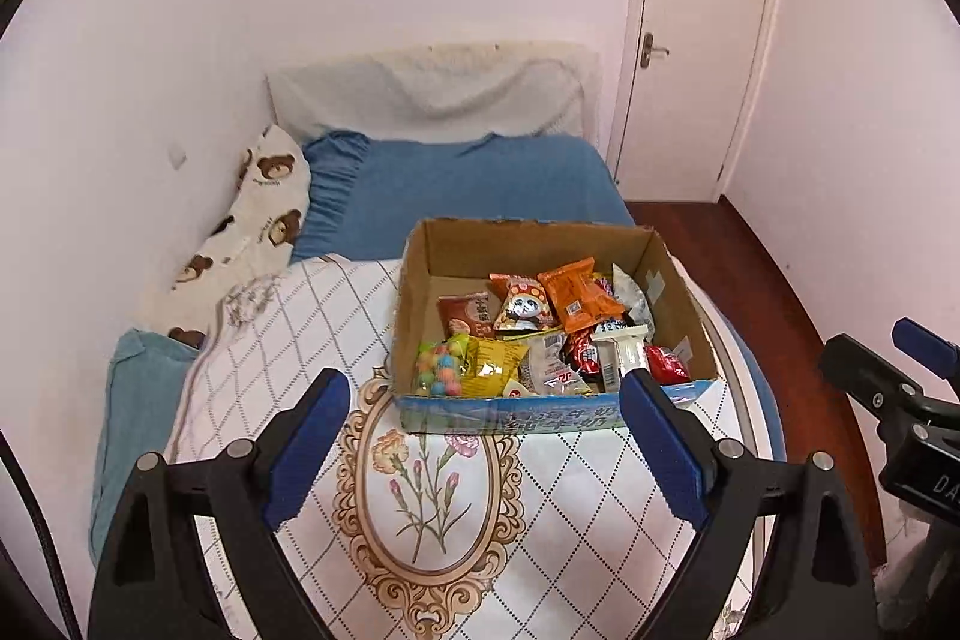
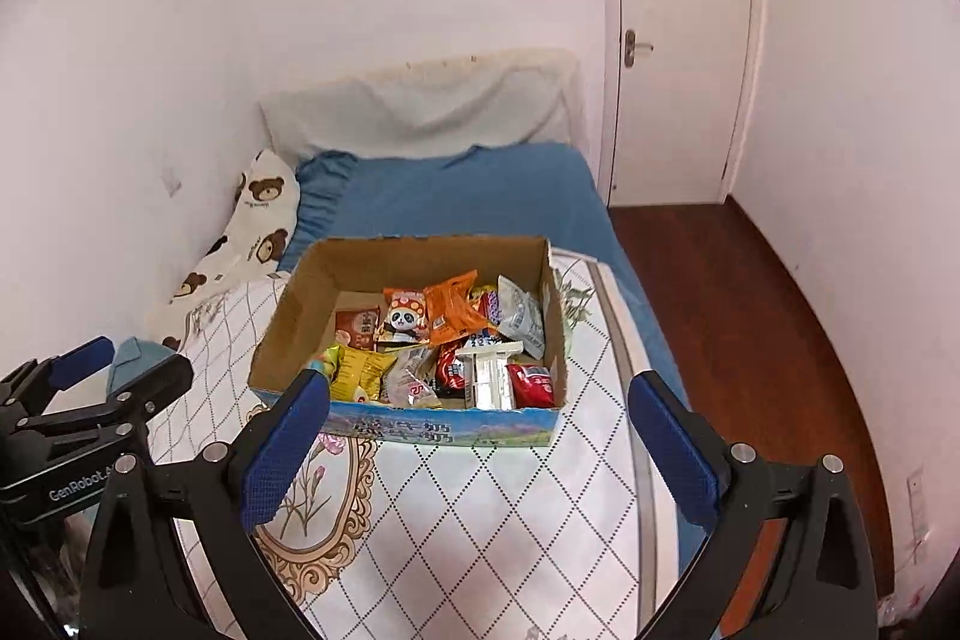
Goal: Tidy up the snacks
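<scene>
Bed: blue sheet, white quilt on top.
Box: sits on the quilt.
Snacks: many bags piled inside the box.
Left gripper: jaws wide apart, holding nothing.
Right gripper: jaws wide apart, holding nothing.

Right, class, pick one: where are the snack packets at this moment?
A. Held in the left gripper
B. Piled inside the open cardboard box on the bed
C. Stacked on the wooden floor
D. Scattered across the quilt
B: the snack packets lie heaped inside the open cardboard box standing on the patterned quilt, while the left gripper and right gripper are both open and hold nothing.
</scene>
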